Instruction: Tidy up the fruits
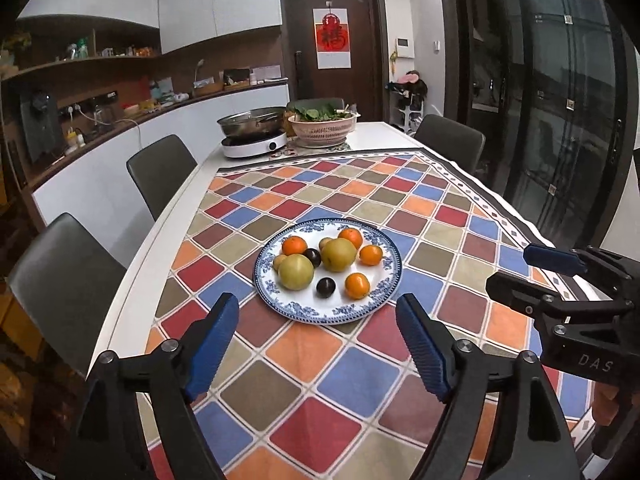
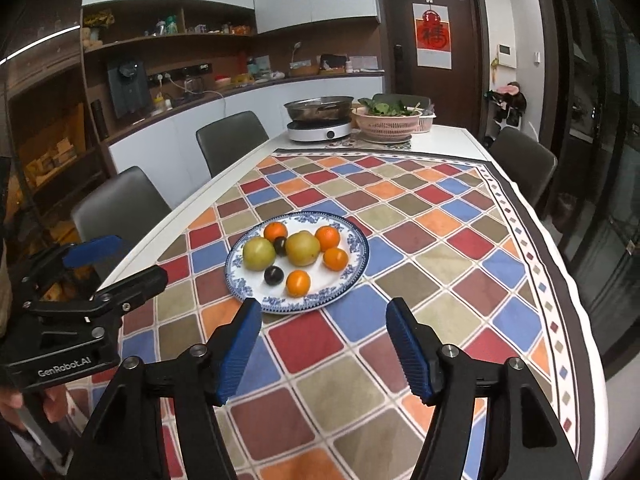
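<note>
Left wrist view first: the left gripper hangs over the chequered red, blue, orange and olive tablecloth, jaws spread wide and released, nothing between the ribbed blue pads. Just ahead of its fingertips, centred between them, sits the round white plate with a blue floral rim. On it the fruit lies in a loose cluster: two large yellow-green apples, smooth and matte, four small glossy oranges, two dark, near-black plums, and a couple of small tan fruits tucked at the far left of the pile. To the right of this claw, the right gripper shows side-on.

Right wrist view now: the right gripper is released too, jaws apart and empty, with the plate ahead and slightly left of its tips. Left of it the other claw juts in, a person's fingers wrapped on its handle.
</note>
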A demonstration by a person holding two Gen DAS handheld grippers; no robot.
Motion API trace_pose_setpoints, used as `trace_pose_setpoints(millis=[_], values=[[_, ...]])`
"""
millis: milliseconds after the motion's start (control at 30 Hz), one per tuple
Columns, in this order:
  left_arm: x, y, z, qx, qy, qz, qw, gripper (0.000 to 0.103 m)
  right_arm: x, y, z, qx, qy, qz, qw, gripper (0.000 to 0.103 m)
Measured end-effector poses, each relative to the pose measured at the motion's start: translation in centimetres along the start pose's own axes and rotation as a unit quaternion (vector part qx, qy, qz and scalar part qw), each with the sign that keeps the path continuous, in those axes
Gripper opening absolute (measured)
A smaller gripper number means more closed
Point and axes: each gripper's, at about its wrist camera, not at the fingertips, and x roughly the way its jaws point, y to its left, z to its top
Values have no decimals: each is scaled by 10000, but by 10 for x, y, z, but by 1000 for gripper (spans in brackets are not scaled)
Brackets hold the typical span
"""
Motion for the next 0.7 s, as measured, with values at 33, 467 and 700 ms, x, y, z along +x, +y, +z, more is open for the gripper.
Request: trace_pose_setpoints(millis=[33,467,700], values=[[-3,0,-1,-1,-9,-1,10000,82,-3,1,-2,-3,-6,-6,10000,65],[-42,-6,-17,19,-261,30,9997,90,-47,13,-20,-57,-244,-100,9996,65],[-63,-9,-24,57,-442,159,9989,94,-62,17,-26,-95,-330,-125,9993,65]])
